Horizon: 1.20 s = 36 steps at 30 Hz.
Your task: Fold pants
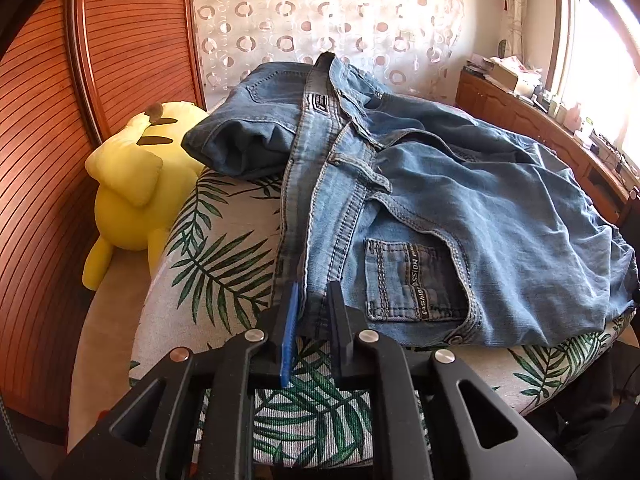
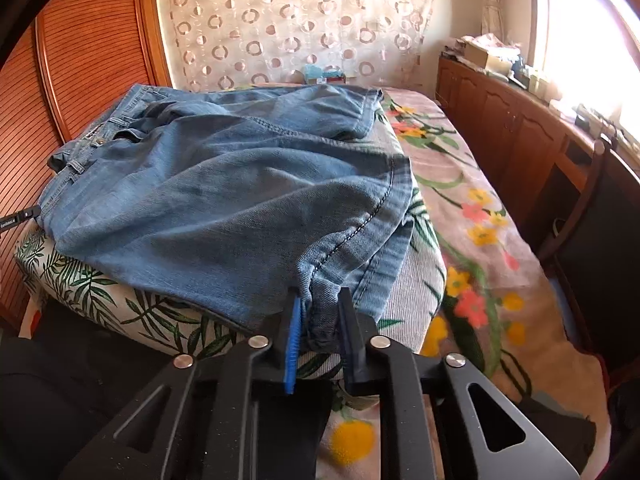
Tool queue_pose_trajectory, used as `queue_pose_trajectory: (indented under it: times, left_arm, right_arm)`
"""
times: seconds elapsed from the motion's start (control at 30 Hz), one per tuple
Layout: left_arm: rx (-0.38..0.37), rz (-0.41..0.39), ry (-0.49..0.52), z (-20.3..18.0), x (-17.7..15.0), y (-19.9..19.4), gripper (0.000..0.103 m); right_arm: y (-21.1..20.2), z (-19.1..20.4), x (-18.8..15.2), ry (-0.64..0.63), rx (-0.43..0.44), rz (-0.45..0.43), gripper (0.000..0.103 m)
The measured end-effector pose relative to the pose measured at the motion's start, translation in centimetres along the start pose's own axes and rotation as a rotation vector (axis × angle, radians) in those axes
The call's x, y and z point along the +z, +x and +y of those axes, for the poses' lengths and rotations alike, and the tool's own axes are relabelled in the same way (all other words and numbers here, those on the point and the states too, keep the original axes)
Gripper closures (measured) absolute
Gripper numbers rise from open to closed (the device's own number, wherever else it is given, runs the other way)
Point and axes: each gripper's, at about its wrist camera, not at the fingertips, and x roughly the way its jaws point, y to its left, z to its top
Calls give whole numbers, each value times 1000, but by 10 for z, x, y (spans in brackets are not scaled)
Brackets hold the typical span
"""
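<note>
Left claw (image 1: pixel 313 304) clamped on the jeans (image 1: pixel 420 200) waistband edge; right claw (image 2: pixel 320 312) gripping a bunched seam of the same jeans (image 2: pixel 224 200). We see them crumpled on the leaf-print cushion (image 1: pixel 216 264) on the bed (image 2: pixel 480 240).

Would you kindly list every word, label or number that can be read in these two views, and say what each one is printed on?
"FASHION": reads along the dark strip on the back pocket of the jeans; letters after it are cut off by the fold.
Waistband patch: print too small to read.
Black tag at the left edge of the right wrist view: white print too blurred to read.
</note>
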Motion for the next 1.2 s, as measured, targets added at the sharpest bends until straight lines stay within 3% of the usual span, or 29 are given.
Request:
queue_pose_trajectory:
  times: [0.17,0.3,0.37,0.5,0.97,1.2]
  left_arm:
    - [5,-12,29,-4,1,-8,73]
    - [3,-21,42,-5,3,-13,55]
    - [1,-22,45,-5,5,-12,53]
    - [-14,-20,38,-3,8,-10,21]
    - [-3,16,40,3,11,10,21]
    - [-7,43,13,11,5,19,34]
  right_arm:
    - [-10,1,7,-5,-14,-45,94]
    - [-15,4,12,-11,-18,-73,95]
    - [-16,5,13,-11,-18,-83,96]
    - [-16,6,17,-14,-21,-97,96]
    - [-15,4,24,-3,-22,-138,96]
    - [-13,2,22,0,-17,-133,96]
